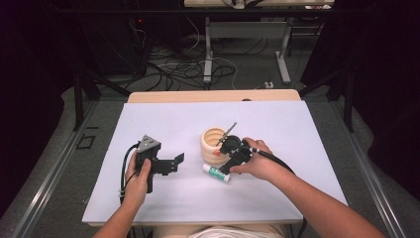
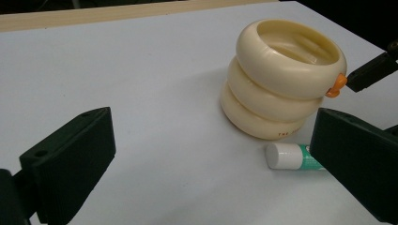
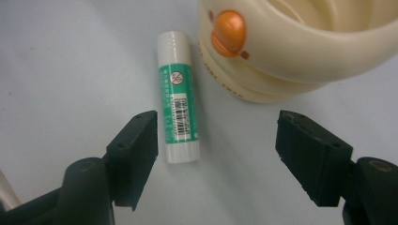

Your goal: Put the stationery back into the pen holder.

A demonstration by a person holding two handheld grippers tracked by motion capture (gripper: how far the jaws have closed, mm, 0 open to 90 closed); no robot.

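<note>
A cream cup (image 1: 212, 141) made of three stacked rings stands at the middle of the white table (image 1: 148, 203). An orange knob (image 3: 228, 32) sits on its top ring. A green and white glue stick (image 1: 216, 172) lies flat just in front of the cup. My right gripper (image 1: 223, 157) hovers over the cup's near right side, open. In the right gripper view the glue stick (image 3: 178, 98) lies near the left jaw and the cup (image 3: 300, 47) is ahead. My left gripper (image 1: 176, 163) is open, left of the cup, holding nothing.
In the left gripper view the cup (image 2: 281, 79) and the glue stick's white cap (image 2: 281, 156) lie ahead to the right. Behind the table's far wooden edge (image 1: 213, 95) are table legs and cables on the floor.
</note>
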